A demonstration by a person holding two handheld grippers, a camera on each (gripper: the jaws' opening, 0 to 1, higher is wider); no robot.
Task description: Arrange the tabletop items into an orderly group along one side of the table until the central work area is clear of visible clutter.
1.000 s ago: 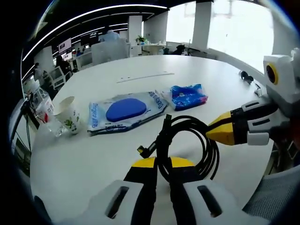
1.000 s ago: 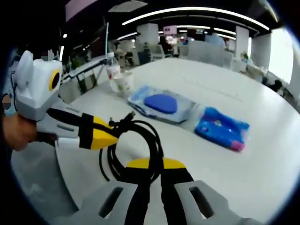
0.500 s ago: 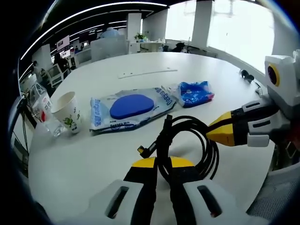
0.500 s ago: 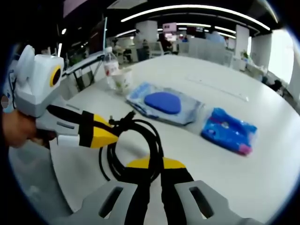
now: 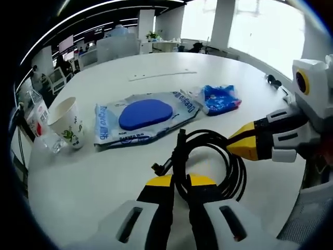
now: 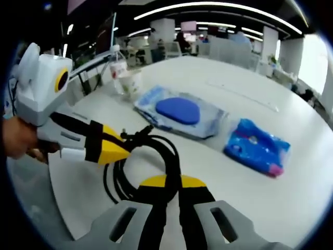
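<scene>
Black cable (image 5: 208,161), wound in a loose coil, is pinched at once by both grippers above the white table (image 5: 104,172). In the left gripper view, the left gripper (image 5: 179,190) has its yellow-tipped jaws closed on the near side of the coil, while the right gripper (image 5: 231,146) comes in from the right with its jaws clamped on the coil's far-right edge. A plug end of the cable sticks out to the left of the coil, just above the table.

In the right gripper view, the right gripper (image 6: 166,190) is closed on the cable (image 6: 151,161) at the bottom, and the left gripper (image 6: 127,148) reaches in from the left, held by a hand (image 6: 18,140), gripping the coil near its plug.

Beyond the coil lies a flat pack of wipes (image 5: 143,117) with a blue oval on its front. Just beside its right end sits a small blue packet (image 5: 221,99). Well to the left stands a paper cup (image 5: 65,122) with a green print, and a plastic bottle (image 5: 39,117) stands close behind it near the table edge. In the right gripper view these appear as the pack of wipes (image 6: 179,112), blue packet (image 6: 257,148), paper cup (image 6: 130,83) and plastic bottle (image 6: 117,70).
</scene>
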